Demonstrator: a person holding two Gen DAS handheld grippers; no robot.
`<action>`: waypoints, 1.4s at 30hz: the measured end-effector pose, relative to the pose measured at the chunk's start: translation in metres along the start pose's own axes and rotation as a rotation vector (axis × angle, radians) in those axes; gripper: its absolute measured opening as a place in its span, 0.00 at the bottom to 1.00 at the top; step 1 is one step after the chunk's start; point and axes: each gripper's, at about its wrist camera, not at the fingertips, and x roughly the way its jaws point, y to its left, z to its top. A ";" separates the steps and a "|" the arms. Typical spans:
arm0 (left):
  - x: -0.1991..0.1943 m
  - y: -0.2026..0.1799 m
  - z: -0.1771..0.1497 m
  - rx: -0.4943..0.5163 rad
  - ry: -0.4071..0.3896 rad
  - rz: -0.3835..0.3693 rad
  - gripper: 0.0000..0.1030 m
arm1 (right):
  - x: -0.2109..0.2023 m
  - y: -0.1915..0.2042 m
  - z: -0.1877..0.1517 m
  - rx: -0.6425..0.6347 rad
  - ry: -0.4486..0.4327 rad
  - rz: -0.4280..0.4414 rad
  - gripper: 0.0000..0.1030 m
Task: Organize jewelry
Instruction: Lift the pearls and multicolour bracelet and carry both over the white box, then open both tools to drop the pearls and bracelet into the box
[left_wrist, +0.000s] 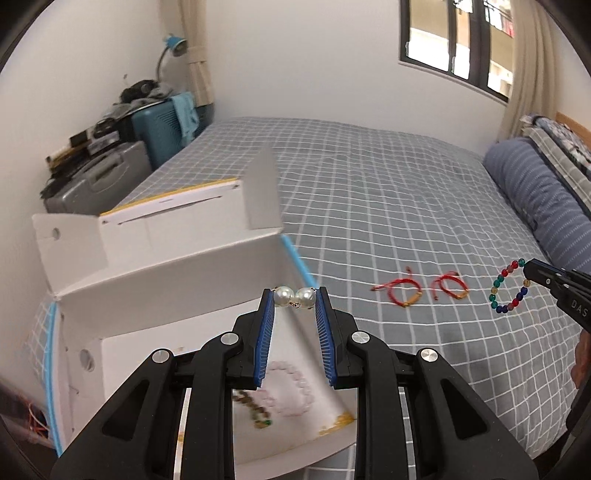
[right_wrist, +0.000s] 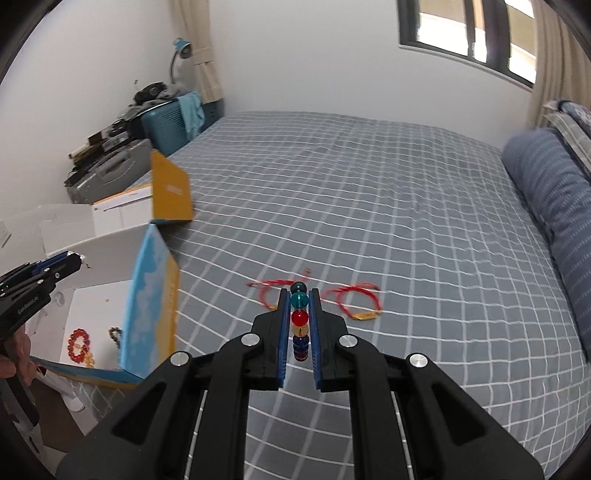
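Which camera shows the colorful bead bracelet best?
The left wrist view: the bead bracelet hangs as a full ring from the right gripper. The right wrist view shows only a row of beads edge-on between its fingers.

Soft daylight from window (left_wrist: 458, 44); strong fisheye bending, dark vignette corners; near box (left_wrist: 166, 295) blurred.

The left claw (left_wrist: 294, 298) is held raised, its blue-padded fingers (left_wrist: 266, 325) closed on a pair of pearls at the tips. The right claw (right_wrist: 298, 325) pinches a multicoloured bead bracelet between nearly closed fingers (right_wrist: 317, 332), held level and off the bed.
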 end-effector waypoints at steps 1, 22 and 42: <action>-0.001 0.005 -0.001 -0.006 0.000 0.005 0.22 | 0.000 0.006 0.002 -0.007 -0.002 0.007 0.09; -0.023 0.120 -0.023 -0.150 0.030 0.184 0.22 | 0.022 0.170 0.031 -0.198 -0.017 0.233 0.09; 0.012 0.161 -0.082 -0.195 0.161 0.197 0.22 | 0.093 0.255 -0.018 -0.297 0.144 0.286 0.09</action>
